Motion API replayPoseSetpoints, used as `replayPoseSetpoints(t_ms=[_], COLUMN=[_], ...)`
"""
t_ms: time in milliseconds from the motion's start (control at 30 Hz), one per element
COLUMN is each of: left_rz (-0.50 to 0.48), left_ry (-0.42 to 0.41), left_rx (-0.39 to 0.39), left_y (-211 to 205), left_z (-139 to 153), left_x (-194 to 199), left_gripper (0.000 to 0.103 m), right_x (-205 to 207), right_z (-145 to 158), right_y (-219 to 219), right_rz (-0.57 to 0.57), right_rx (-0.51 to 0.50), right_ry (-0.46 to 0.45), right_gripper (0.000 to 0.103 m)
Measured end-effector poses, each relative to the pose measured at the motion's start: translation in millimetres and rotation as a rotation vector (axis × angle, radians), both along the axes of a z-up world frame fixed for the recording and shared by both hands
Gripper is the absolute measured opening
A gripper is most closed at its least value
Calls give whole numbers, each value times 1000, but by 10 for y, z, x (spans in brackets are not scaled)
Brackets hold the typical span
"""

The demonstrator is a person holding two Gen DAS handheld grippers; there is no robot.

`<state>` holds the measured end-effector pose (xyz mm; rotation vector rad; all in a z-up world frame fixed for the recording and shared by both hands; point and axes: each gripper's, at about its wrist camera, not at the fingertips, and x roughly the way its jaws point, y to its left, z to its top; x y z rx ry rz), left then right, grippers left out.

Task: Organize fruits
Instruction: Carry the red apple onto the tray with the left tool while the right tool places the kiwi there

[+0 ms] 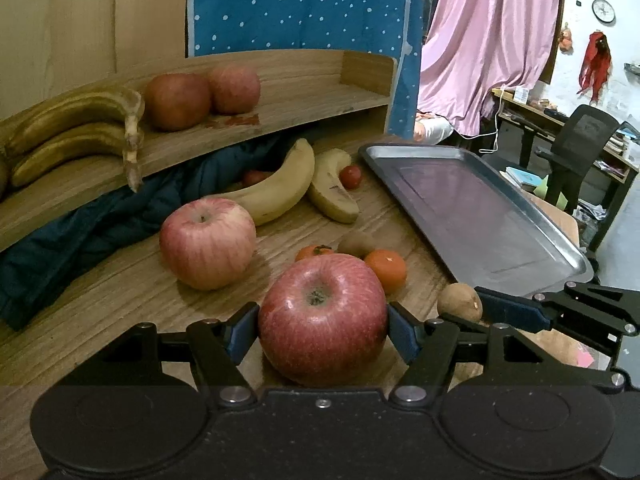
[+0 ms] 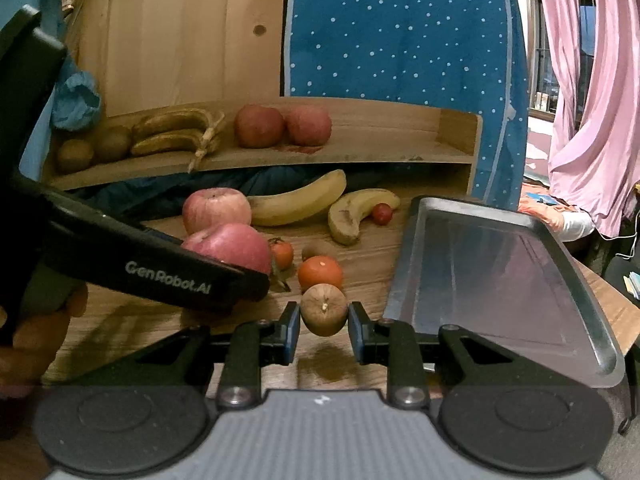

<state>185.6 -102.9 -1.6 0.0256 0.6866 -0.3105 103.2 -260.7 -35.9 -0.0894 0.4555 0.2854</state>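
- Left gripper (image 1: pixel 322 322): jaws spread wide around a big red apple (image 1: pixel 322 318), blue pads pressed on its left and right flanks; apple sits low centre in the left wrist view, stem dimple up, its underside at the wooden table (image 1: pixel 120 300)
- Right gripper (image 2: pixel 323 322): jaws drawn close, pinching a small brown fruit (image 2: pixel 324 309) between the pads; fruit is clear of the table, its shadow on the wood just beneath, lower centre of the right wrist view
- Same brown fruit shows in the left wrist view at lower right, just right of the red apple, with the right gripper's blue pad beside it
- Second apple (image 1: pixel 208 243), paler pink, stands on the table left of centre, behind and left of the gripped one
- Two oranges (image 1: pixel 386 270) and a kiwi (image 1: pixel 356 243) sit close together just behind the red apple, centre of frame
- Two bananas (image 1: pixel 280 188) lie further back at mid-frame, curved; a small red tomato (image 1: pixel 351 176) touches the right-hand banana
- Metal tray (image 1: pixel 480 216) at right of frame, on the table, nothing in it
- Wooden shelf (image 1: pixel 300 96) across the upper left: brown-spotted bananas (image 1: pixel 76 132) at its left end, two red apples (image 1: pixel 200 96) touching each other beside them
- Right wrist view also shows two kiwis (image 2: pixel 94 148) at the shelf's far left end
- Dark blue cloth (image 1: pixel 80 232) is bunched under the shelf, left of frame
- A hand (image 2: pixel 36 320) at the lower left edge of the right wrist view holds the left gripper
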Motion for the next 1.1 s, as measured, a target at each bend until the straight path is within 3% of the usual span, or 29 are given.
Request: replayPoseSetpoints(t_ms=[267,500,800,1100], left_rz=[-13,-49,-100,-133], left_ry=[-53,-126,-114,-75], left_rx=[14,17,-1,25], left_y=[-74,-455,-1095,-1426], left_z=[191,384,268,77], left_x=[-104,3,402,676], left_gripper=[70,70,70,70], right_x=[-51,115,311,464], right_z=[102,158,87,-62], right_y=[-149,-523,-1023,-1183], right_rz=[-37,-130,-241,-265], right_rx=[27,37,38,35], right_ry=[-52,-95,-95,-48], right_gripper=[29,29,29,29])
